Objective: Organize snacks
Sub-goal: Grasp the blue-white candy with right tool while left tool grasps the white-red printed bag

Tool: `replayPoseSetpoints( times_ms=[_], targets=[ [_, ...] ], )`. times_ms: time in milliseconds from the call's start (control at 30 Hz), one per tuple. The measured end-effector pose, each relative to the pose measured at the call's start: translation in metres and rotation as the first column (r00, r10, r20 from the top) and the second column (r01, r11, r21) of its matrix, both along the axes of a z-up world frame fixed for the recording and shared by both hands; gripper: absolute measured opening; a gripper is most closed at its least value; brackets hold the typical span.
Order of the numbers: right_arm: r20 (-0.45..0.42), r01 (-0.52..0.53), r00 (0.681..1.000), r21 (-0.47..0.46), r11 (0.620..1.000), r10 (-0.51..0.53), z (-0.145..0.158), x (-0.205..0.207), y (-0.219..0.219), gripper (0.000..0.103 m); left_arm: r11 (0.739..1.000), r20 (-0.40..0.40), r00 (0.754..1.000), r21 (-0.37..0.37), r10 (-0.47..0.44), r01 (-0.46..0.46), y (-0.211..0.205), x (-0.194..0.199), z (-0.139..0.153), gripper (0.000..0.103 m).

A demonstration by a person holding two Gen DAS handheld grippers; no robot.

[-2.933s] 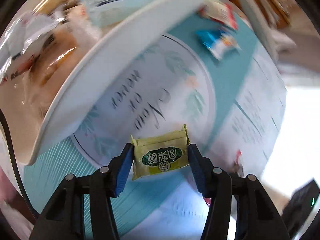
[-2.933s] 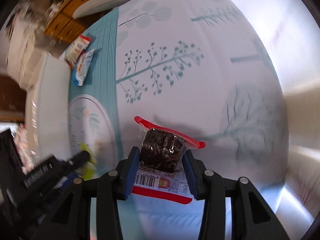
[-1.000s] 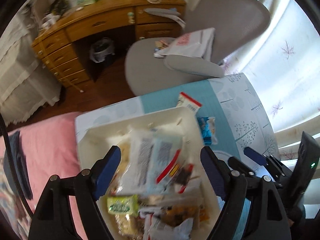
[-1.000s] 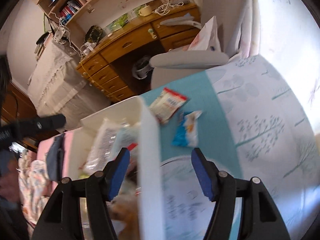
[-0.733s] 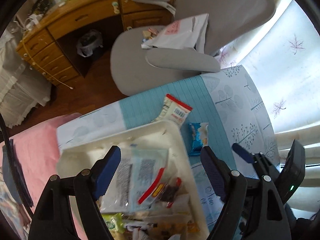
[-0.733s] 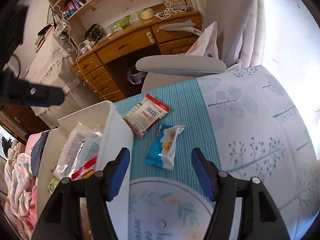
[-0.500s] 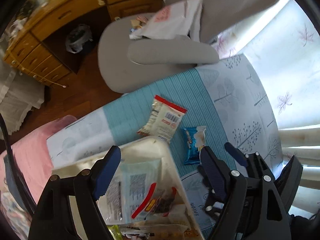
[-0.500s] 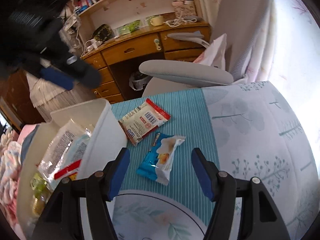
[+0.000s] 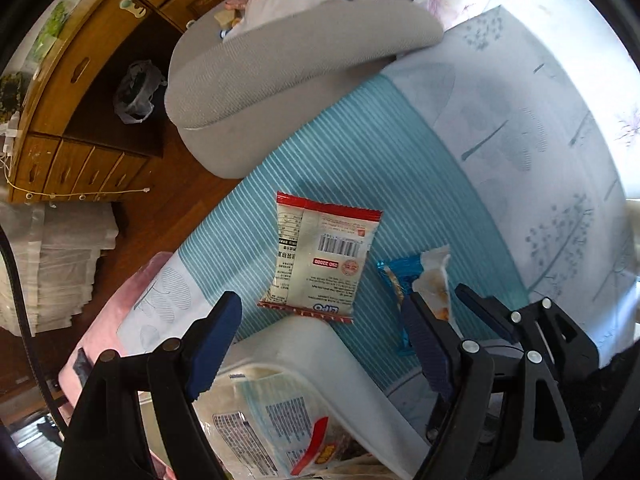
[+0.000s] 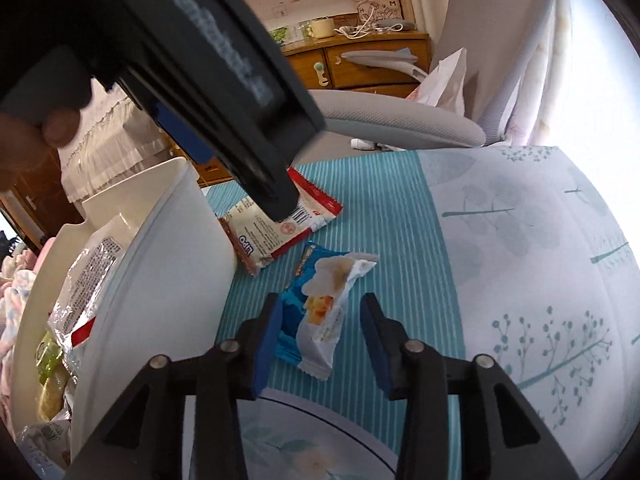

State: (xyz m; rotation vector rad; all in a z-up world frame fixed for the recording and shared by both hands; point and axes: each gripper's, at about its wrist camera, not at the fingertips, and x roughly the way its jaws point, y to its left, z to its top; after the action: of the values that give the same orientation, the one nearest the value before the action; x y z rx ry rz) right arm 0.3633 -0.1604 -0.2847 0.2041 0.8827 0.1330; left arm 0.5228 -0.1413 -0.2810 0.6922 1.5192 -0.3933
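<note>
Two snack packets lie on the teal-striped cloth beside a white bin (image 10: 160, 240) that holds several snacks. The blue packet (image 10: 320, 308) lies between the pads of my right gripper (image 10: 322, 344). Its jaws are closing: the left pad is at the wrapper's edge and the right pad is still apart from it. My left gripper (image 9: 320, 336) hangs open, pointing steeply down over the bin's corner (image 9: 312, 344), with the red-and-white packet (image 9: 320, 256) just beyond its fingers. In the right wrist view the left gripper (image 10: 276, 196) is above that red-and-white packet (image 10: 276, 228).
A grey office chair (image 10: 400, 120) stands past the table's far edge, with a wooden desk (image 10: 360, 60) behind it. The white leaf-printed cloth (image 10: 540, 260) spreads to the right. A hand (image 10: 24, 140) holds the left gripper.
Both grippers came down toward the two packets. The left one moved from above the bin to its far corner. The right jaws narrowed around the blue packet.
</note>
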Motion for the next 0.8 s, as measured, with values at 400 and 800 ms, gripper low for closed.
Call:
replayPoseSetpoints(
  times_ms=[400,800],
  targets=[
    [-0.054,0.004,0.999,0.077,0.997,0.000,0.002,-0.010,-0.005,0.020,0.994,0.001,1.000,0.106,0.021,-0.021,-0.007,0.010,-0.046,0.081],
    [-0.247,0.181,0.962,0.243,0.953,-0.120,0.017,-0.021,-0.057,0.013,0.996,0.011,0.999,0.084,0.040,-0.041,-0.012,0.015,-0.047,0.058]
  ],
)
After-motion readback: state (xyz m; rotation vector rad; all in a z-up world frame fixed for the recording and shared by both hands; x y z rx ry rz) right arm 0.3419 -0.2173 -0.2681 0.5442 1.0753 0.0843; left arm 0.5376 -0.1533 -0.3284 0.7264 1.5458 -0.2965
